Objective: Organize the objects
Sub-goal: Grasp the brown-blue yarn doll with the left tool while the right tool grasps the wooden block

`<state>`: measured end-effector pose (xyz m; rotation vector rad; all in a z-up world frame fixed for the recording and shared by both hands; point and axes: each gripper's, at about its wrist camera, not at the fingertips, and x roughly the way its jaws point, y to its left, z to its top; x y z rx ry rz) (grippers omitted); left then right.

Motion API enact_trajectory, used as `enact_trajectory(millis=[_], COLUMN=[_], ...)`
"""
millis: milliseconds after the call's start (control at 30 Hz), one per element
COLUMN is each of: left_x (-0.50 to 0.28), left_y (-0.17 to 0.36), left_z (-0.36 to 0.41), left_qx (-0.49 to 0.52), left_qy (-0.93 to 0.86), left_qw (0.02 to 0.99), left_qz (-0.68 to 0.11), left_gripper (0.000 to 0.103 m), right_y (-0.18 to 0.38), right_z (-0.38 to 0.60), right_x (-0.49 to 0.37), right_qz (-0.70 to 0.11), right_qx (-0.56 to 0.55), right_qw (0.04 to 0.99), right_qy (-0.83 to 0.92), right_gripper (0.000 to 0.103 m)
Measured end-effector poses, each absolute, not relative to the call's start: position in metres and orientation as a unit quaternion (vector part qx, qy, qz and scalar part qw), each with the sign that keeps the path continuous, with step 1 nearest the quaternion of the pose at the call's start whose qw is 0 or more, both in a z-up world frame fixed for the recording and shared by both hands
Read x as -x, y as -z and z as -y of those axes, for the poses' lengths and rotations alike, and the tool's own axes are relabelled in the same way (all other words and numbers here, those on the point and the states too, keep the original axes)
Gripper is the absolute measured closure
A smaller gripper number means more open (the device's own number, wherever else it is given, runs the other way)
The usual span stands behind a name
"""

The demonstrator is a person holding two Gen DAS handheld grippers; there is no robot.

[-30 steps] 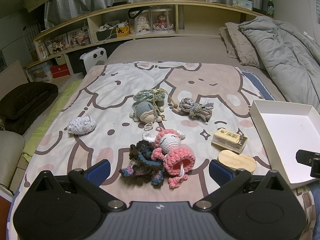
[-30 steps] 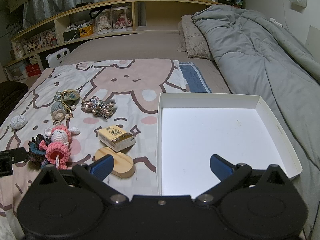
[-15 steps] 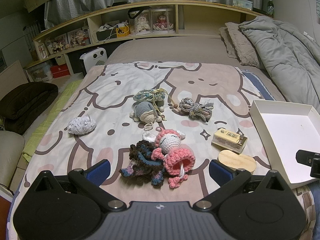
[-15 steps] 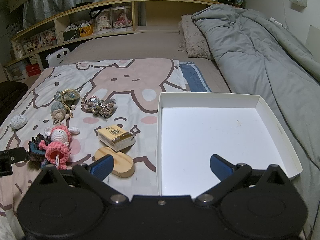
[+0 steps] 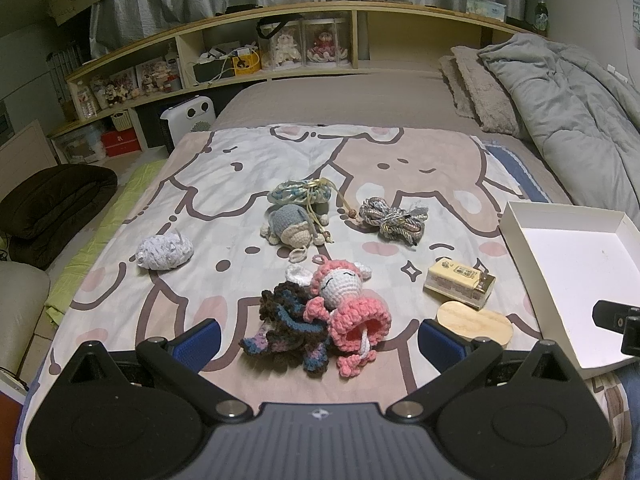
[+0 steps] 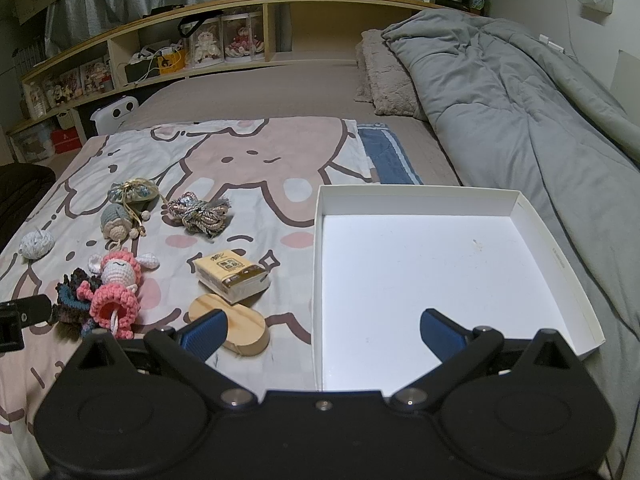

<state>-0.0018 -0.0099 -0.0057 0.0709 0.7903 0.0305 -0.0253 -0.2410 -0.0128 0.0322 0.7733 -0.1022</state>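
i've got the left gripper (image 5: 318, 330) spread wide and holding nothing, poised over the pink crocheted doll (image 5: 346, 304), which lies tangled against a dark blue-brown yarn bundle (image 5: 286, 328) on the cartoon-print blanket (image 5: 224, 200). my right gripper (image 6: 322, 330) is also open and empty, at the near edge of the shallow white cardboard box (image 6: 560, 264), which holds nothing yet. my worry: closing on the doll could snag the bundle too, or a loose loop could slip from the pads on the way across.
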Motion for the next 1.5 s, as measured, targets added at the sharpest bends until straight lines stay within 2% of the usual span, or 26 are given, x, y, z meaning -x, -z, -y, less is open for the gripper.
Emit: enact_trajectory(millis=[833,1067,1233,1500], left_x=[-0.048,-0.076,-0.096,-0.114], left_y=[0.002,0.014,0.032,0.058], left_z=[-0.015,-0.027,-0.041,-0.064], left_qx=[-0.02,0.013,0.024,0.088], left_qy=[-0.038,-0.022,-0.051,-0.052], left_qw=[0.927,0.924,0.916,0.887], left_qz=[-0.373,-0.381,-0.398,-0.451], left_gripper=[0.0,0.0,0.001,0.02], right_y=[0.019,0.031,0.042,0.065], right_z=[0.23,0.229,0.228,0.223], right_x=[-0.009,-0.028,-0.038,-0.06], right_qz=[-0.314,-0.308,-0.313,-0.337], right_qx=[-0.048,-0.047,-0.046,-0.041], right_qw=[0.948,0.95,0.948,0.939], right_qy=[-0.006,-0.011,-0.021,-0.046], right_gripper=[0.0,0.0,0.005,0.014])
